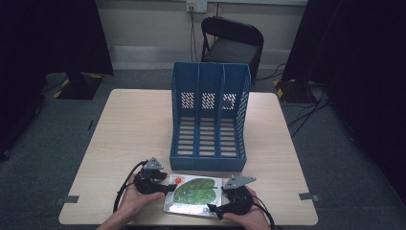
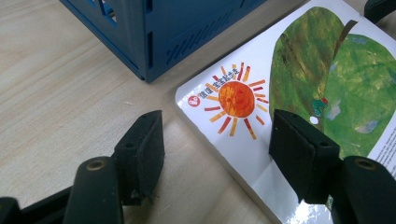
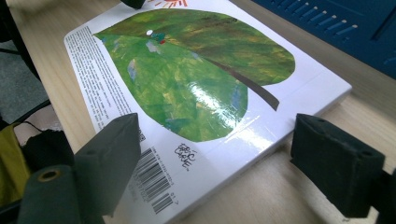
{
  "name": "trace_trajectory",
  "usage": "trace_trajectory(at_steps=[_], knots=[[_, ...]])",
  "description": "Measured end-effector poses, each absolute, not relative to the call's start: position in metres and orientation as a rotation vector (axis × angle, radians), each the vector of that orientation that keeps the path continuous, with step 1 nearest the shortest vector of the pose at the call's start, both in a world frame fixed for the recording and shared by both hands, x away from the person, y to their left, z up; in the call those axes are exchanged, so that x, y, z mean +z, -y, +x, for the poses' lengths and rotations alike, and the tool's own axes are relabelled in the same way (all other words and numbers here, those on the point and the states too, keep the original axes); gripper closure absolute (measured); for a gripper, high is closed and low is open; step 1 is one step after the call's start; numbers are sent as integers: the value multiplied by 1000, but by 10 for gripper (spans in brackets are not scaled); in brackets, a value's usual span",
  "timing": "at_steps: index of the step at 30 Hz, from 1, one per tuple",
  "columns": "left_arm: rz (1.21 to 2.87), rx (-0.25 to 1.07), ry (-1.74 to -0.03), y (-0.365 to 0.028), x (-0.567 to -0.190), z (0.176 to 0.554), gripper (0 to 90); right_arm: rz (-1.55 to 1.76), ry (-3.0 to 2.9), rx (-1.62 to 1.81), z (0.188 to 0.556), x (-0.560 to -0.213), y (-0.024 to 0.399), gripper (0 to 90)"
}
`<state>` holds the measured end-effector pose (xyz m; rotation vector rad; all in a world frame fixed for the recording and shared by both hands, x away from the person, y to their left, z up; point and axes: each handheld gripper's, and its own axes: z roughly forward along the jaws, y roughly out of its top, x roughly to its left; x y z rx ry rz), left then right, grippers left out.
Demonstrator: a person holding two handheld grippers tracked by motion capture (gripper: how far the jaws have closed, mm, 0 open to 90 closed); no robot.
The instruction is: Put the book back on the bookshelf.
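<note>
Nearest the camera, at the bottom of the high view, the left gripper (image 1: pixel 168 188) stood at the left end of the book (image 1: pixel 196 192), its jaws parted astride the corner beside the sun picture, pressing nothing. The book lay flat, back cover up, at the lower middle of the frame, its long axis running left to right along the table (image 1: pixel 134 124) edge, just before the blue file rack (image 1: pixel 209 115). At its right end the right gripper (image 1: pixel 214 209) straddled the barcode corner, jaws wide, not clamped. Taking both ends probably served to lift it level.
</note>
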<state>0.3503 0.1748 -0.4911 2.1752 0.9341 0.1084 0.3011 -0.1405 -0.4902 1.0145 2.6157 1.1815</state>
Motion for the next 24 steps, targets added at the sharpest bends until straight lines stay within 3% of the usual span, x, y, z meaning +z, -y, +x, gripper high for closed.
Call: trace_trajectory(at_steps=[5, 24], knots=[[2163, 138, -955, -181, -492, 356, 323, 980, -2603, 1187, 299, -493, 132, 95], [2123, 112, -963, -173, -495, 361, 231, 956, -2598, 1205, 306, -498, 128, 93]])
